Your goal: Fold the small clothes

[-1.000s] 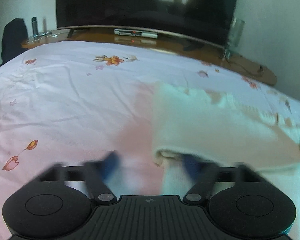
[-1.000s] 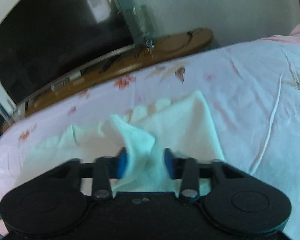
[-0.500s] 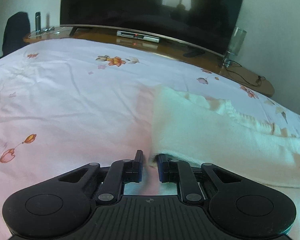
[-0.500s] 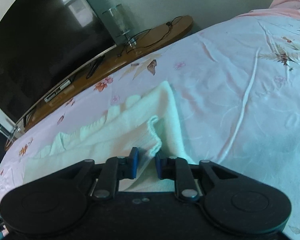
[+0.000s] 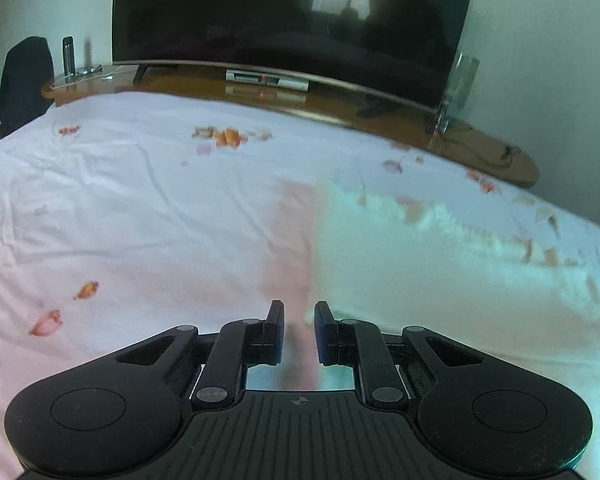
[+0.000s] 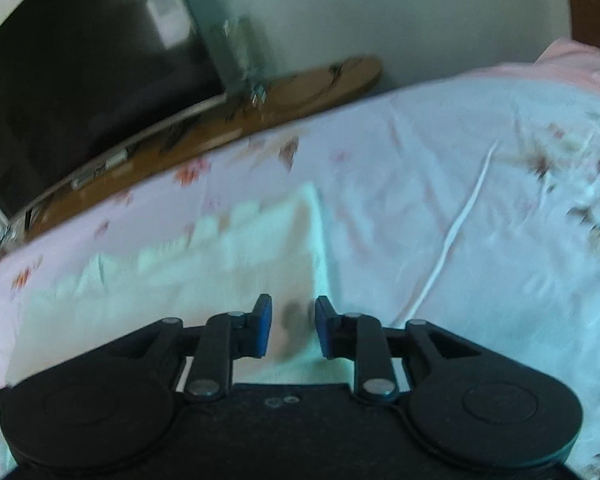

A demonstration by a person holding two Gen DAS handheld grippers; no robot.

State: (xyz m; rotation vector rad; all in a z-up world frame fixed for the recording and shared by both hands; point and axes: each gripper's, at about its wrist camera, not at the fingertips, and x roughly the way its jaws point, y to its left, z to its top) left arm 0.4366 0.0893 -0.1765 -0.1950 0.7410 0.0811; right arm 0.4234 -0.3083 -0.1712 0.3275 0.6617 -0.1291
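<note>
Cream garment lies free beneath both slightly parted, empty claws.

Bedroom — bed, television

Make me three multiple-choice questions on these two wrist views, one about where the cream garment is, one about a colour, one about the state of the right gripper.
1. Where does the cream garment lie?
A. on the floral bedsheet
B. on the wooden shelf
C. draped over the television

2. What colour are the pads on the right gripper?
A. red
B. blue
C. yellow

3. What is between the right gripper's fingers?
A. a pinched fold of the garment
B. a cable
C. nothing gripped

Answers: 1 A, the garment lies flat on the sheet; 2 B, blue pads line both fingers; 3 C, its jaws have just been opening and the garment lies below them, untouched.
</note>
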